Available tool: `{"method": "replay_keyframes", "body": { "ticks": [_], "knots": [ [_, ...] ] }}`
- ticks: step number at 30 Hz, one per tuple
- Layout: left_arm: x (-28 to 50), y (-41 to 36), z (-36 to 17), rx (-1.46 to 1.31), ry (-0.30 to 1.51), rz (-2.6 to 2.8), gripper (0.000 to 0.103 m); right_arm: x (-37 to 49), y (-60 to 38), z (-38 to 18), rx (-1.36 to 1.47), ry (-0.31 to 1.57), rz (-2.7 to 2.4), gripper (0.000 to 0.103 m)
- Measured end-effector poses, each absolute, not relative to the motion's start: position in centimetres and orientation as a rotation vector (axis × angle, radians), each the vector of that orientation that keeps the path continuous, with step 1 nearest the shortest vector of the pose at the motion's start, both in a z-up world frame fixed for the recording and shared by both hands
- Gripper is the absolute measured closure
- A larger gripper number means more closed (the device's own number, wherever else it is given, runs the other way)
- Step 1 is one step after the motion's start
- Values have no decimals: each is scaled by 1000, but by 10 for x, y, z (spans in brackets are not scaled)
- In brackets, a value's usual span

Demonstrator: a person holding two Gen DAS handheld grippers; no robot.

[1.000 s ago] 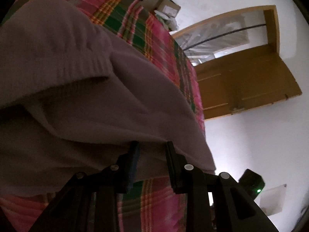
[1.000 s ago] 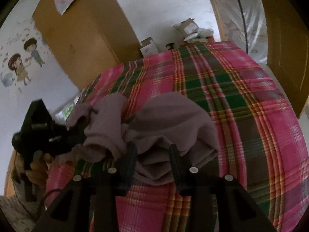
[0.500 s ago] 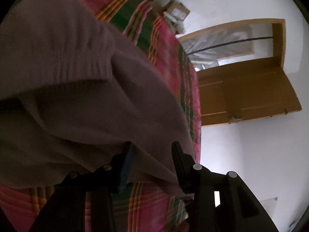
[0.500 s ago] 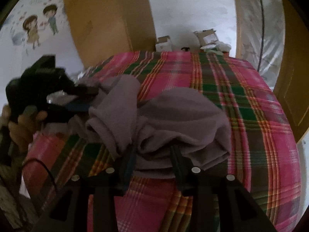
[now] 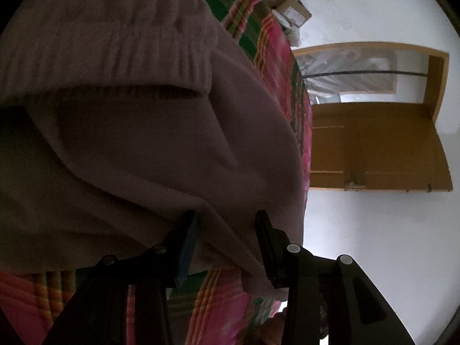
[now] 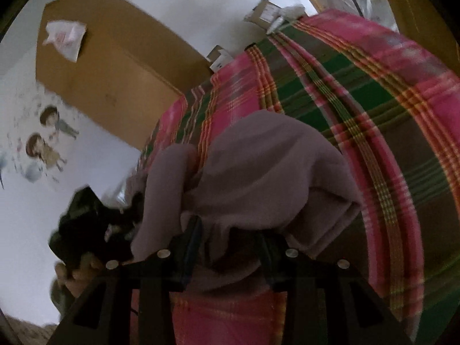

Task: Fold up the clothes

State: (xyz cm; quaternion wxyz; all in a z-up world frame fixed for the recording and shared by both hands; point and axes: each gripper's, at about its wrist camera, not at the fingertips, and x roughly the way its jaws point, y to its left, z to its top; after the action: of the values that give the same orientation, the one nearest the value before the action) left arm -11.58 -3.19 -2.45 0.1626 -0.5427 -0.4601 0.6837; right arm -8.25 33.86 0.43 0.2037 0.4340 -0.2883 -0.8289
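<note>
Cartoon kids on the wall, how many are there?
2. Both are wall stickers on the white wall at left: one cartoon kid higher up, another cartoon kid just below. More may be hidden beyond the edge.

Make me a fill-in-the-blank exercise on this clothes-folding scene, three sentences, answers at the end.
1. The soft mauve knitted garment lies bunched on a bedcover with a pink and green ____ pattern.
2. In the left wrist view, fabric of the garment lies between the two fingers of the left ____.
3. On the white wall beside the brown wooden wardrobe is a cartoon sticker of two ____.

Missing words: plaid; claw; children
</note>
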Motion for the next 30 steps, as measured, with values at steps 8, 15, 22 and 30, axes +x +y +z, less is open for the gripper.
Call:
{"method": "replay_keyframes", "body": {
  "ticks": [8,15,22,30],
  "knots": [
    [-114,-35,-21,-1535,-1274,1999,91,-84,327,29,1118,-703,-2414,97],
    [-120,-39,-1,-1402,-1244,2086,101,-74,315,87,892,-577,-2512,98],
    [-113,-39,6,-1370,-1164,2077,97,-78,309,126,759,-512,-2572,98],
    [-98,-36,-16,-1455,-1238,1932,76,-85,315,118,811,-507,-2677,98]
  ]
}}
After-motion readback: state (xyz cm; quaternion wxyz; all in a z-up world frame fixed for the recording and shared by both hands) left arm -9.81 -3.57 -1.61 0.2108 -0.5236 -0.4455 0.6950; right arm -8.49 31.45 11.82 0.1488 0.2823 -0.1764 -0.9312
